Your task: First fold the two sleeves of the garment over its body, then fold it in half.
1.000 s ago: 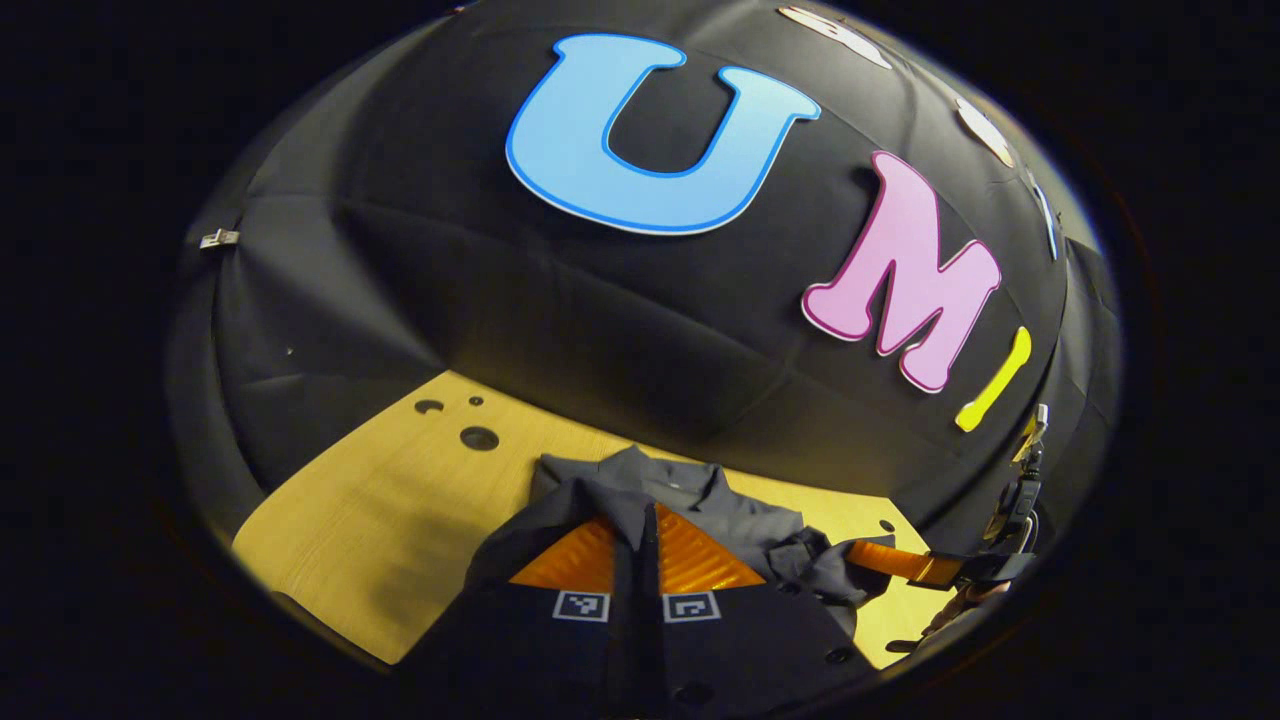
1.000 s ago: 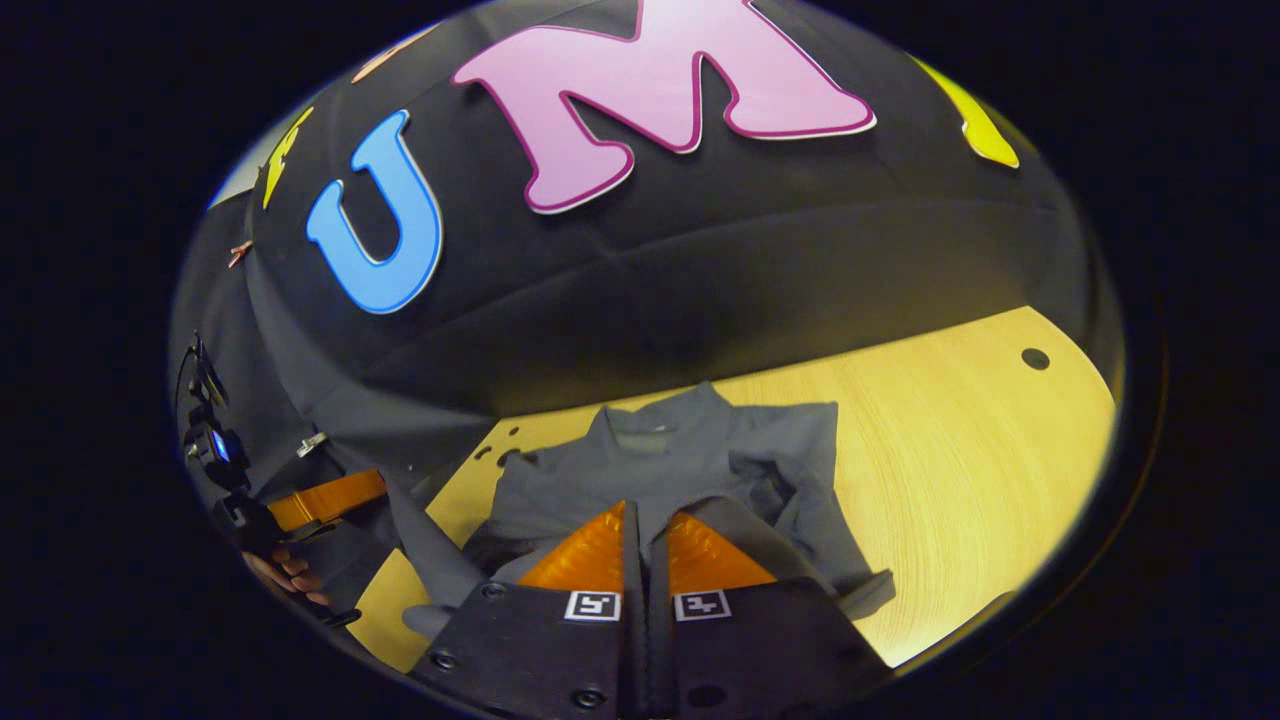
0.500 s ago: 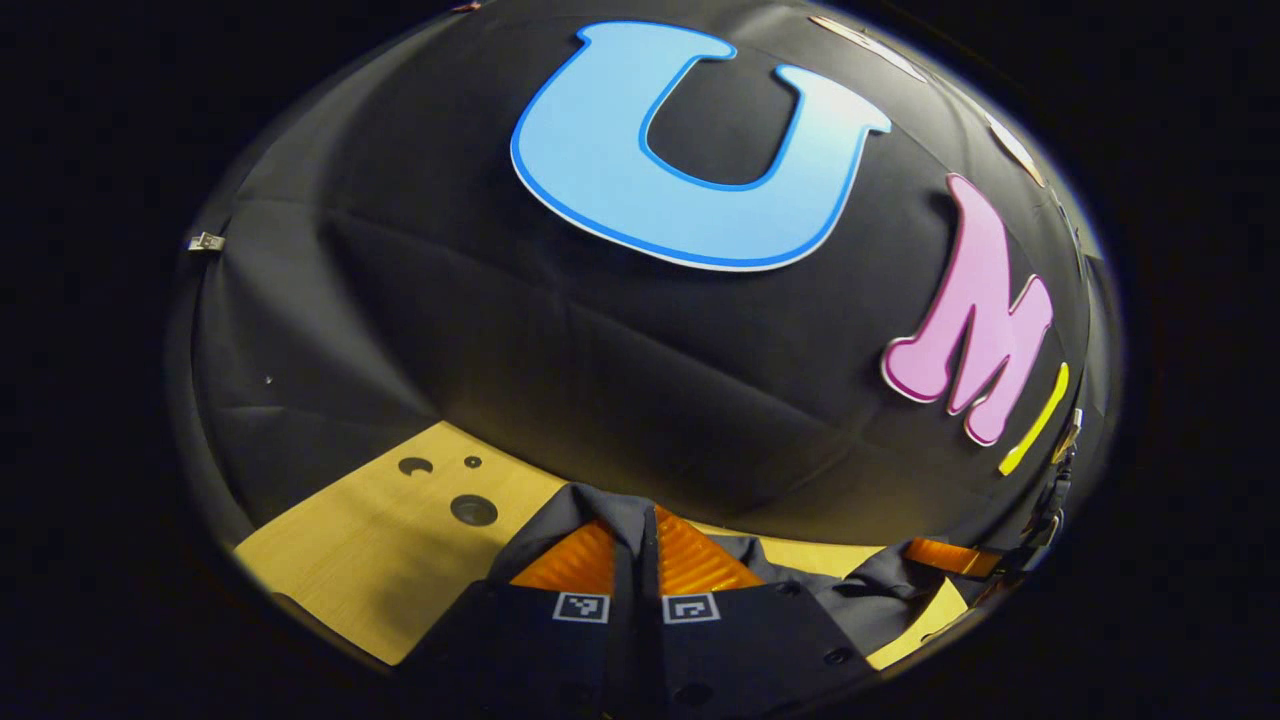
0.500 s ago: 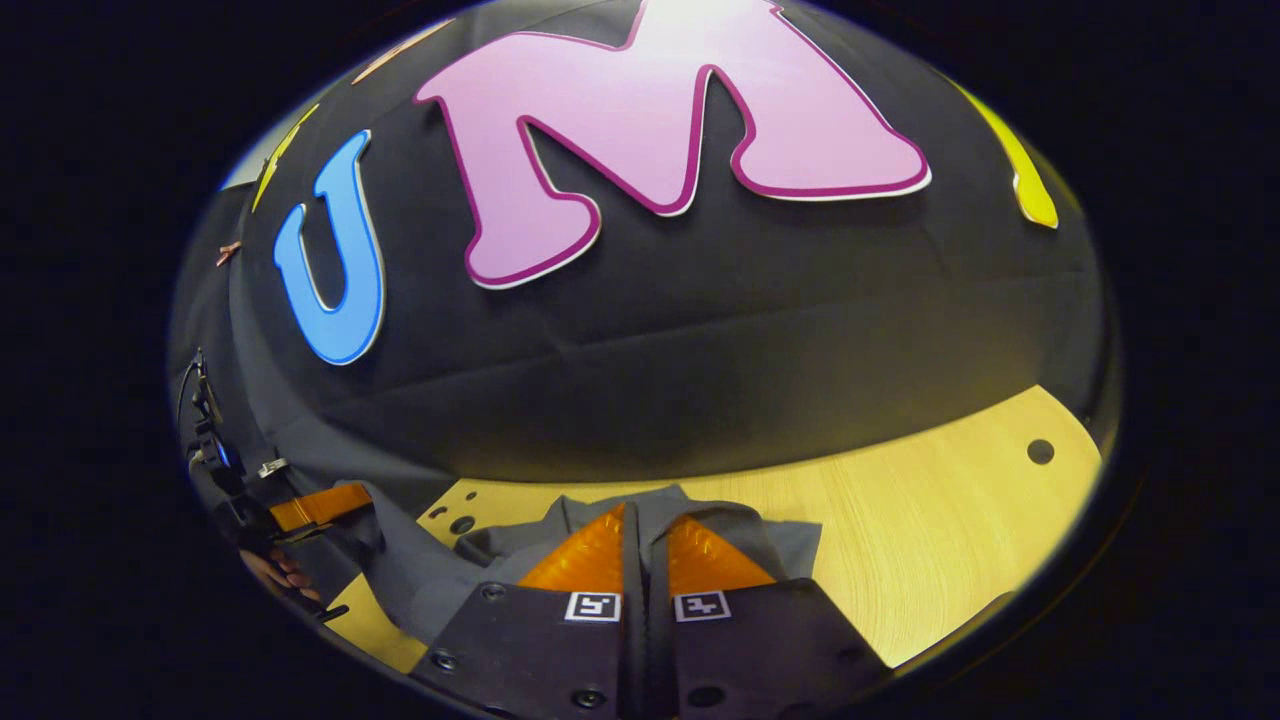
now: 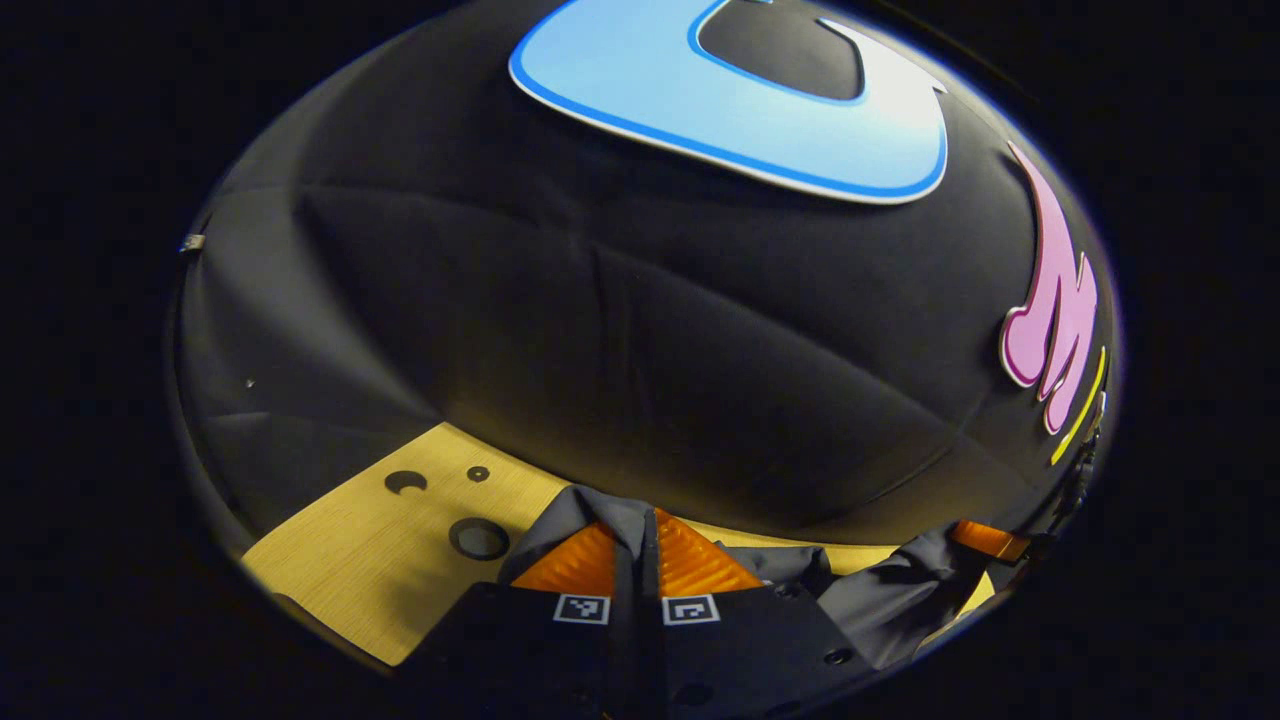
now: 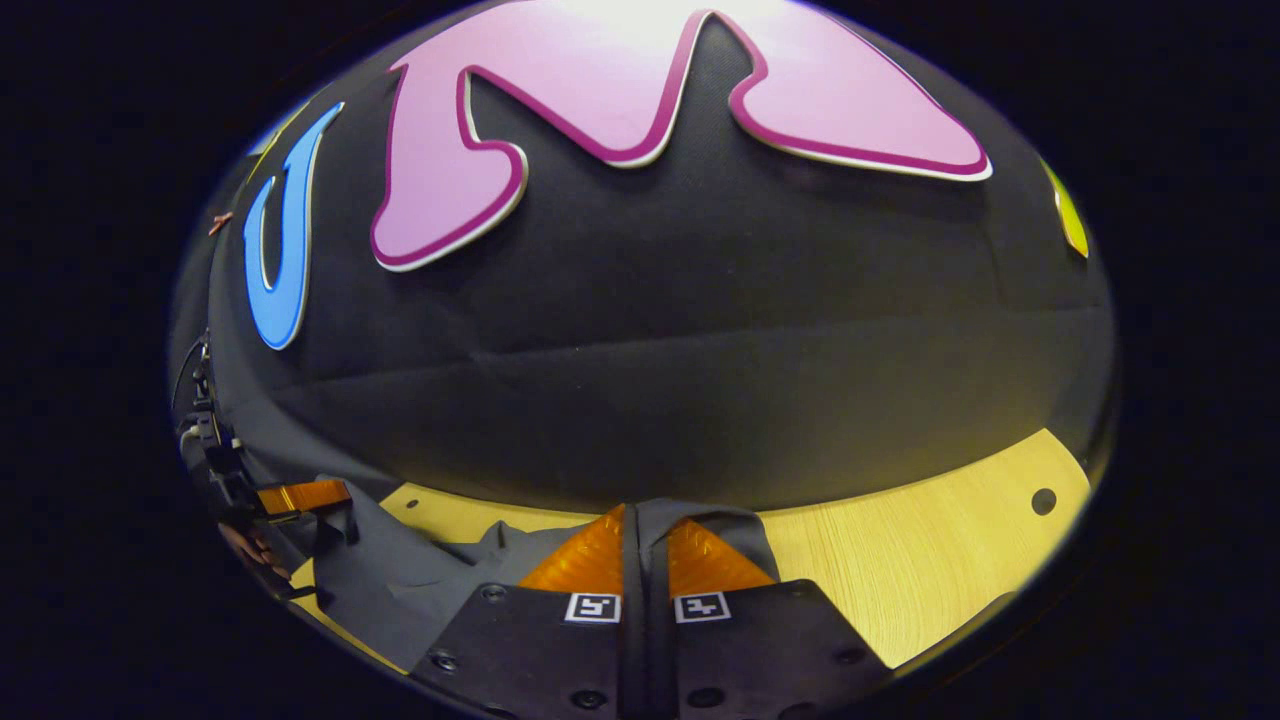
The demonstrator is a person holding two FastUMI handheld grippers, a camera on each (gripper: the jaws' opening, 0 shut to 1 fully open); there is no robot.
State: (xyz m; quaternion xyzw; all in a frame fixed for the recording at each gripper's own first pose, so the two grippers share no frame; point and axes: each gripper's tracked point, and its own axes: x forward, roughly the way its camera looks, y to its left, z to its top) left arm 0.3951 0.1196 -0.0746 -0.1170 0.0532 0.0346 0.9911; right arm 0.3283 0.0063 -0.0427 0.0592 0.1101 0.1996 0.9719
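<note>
Left gripper (image 5: 637,530): jaws clenched on a dark grey fold of the garment (image 5: 880,600), cloth pinched between the two orange fingers (image 5: 575,560) and bunched over their tips. From there the garment runs right, low over the table (image 5: 350,560), to the other gripper at the far right edge of the left gripper view, where one orange finger (image 5: 985,540) meets the cloth.

Right gripper (image 6: 645,525): jaws clenched on garment (image 6: 370,580) too, grey fabric wedged between the orange fingers (image 6: 585,560) and draped over the tips. Cloth spreads left from the grip and sags toward the table (image 6: 900,580). At the left edge of the right gripper view, the left gripper's orange finger (image 6: 300,495) holds the other end of the cloth, with part of a hand (image 6: 250,550) under it.

Garment is at the far side of the table, close to the booth wall (image 5: 600,350), held up between both grippers. Can't tell how much of it rests on the wood. Round holes in the table (image 5: 478,538) to the left of the garment, one hole (image 6: 1043,500) far right.
</note>
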